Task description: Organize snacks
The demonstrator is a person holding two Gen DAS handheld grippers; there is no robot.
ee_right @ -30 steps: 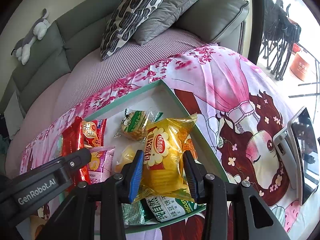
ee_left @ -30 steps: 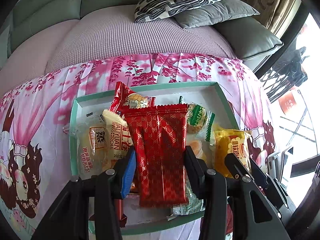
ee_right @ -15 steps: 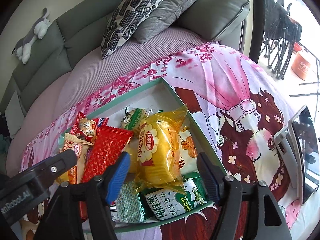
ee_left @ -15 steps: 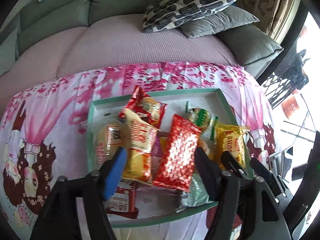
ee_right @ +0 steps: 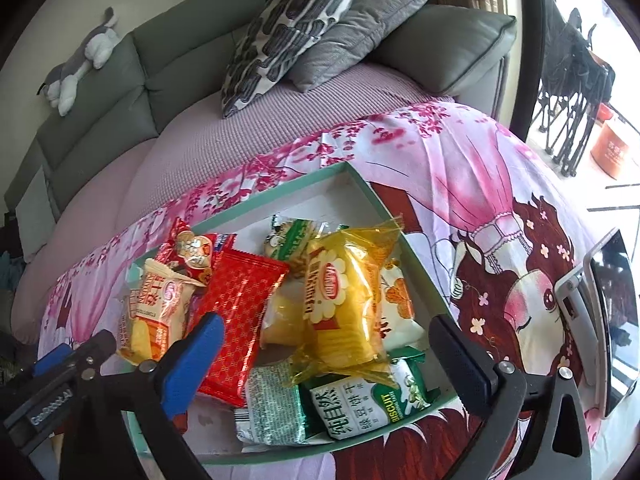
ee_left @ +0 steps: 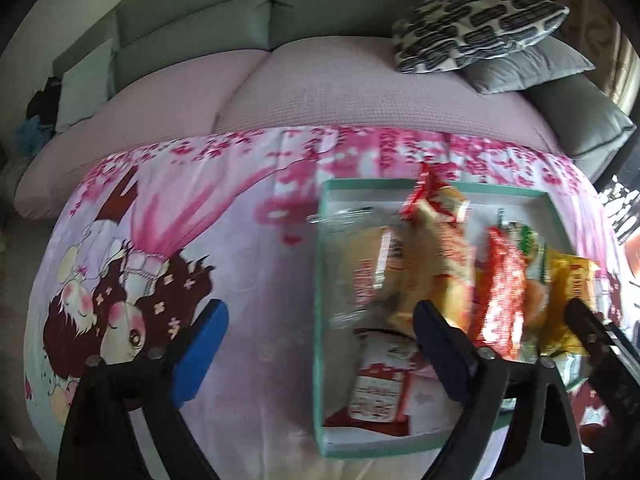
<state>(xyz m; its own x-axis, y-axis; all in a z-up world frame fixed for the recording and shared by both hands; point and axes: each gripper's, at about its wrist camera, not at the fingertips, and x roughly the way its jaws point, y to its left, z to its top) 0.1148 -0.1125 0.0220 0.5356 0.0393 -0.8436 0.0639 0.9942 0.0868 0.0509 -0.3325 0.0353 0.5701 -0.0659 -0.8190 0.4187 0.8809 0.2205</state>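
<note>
One teal tray [ee_right: 420, 264] holds about nine snack packets, among them one red packet [ee_right: 240, 312]. Left gripper [ee_left: 320, 344] and right gripper [ee_right: 332, 356] gape wide, empty.

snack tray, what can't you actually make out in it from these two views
- Left wrist view: motion blur smears the packets in the tray; print on the red packet is unreadable.
- Right wrist view: the yellow packet covers most of the pale packets beneath it.
- Right wrist view: the right gripper finger hides the tray's near left corner.
- Right wrist view: the picture edge cuts off the phone.
</note>
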